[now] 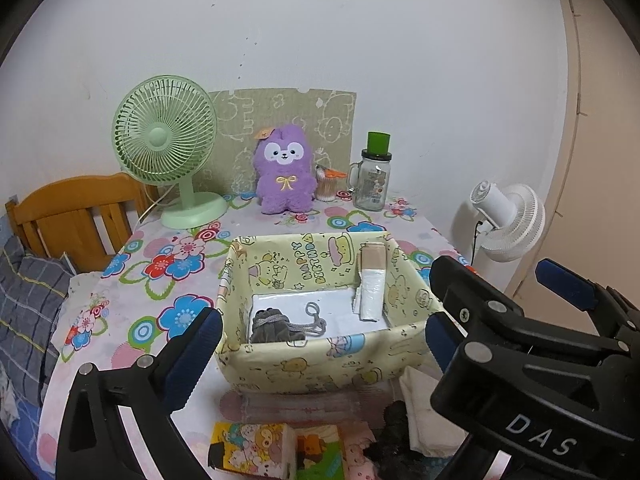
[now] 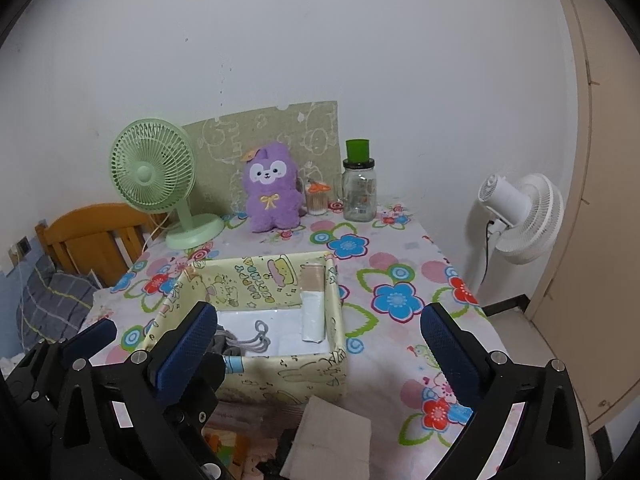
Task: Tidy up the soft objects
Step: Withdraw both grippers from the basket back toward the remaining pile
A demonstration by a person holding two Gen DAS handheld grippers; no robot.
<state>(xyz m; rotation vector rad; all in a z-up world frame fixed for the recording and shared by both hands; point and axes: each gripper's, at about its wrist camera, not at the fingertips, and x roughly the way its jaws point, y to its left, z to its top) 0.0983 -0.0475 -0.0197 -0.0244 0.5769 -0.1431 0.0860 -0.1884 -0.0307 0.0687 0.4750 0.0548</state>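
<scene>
The task looks partly done: a grey drawstring pouch (image 1: 276,326) and folded white cloth (image 1: 370,294) already lie in the yellow cartoon-print fabric box (image 1: 320,364), while the white folded cloth (image 2: 332,440) waits on the table (image 2: 400,280) before it, left gripper (image 1: 320,332) and right gripper (image 2: 316,344) both spread apart, holding nothing.

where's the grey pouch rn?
In both views the grey pouch lies inside the yellow box, at its near-left corner on the white lining, left of the white roll against the box's right wall.
</scene>
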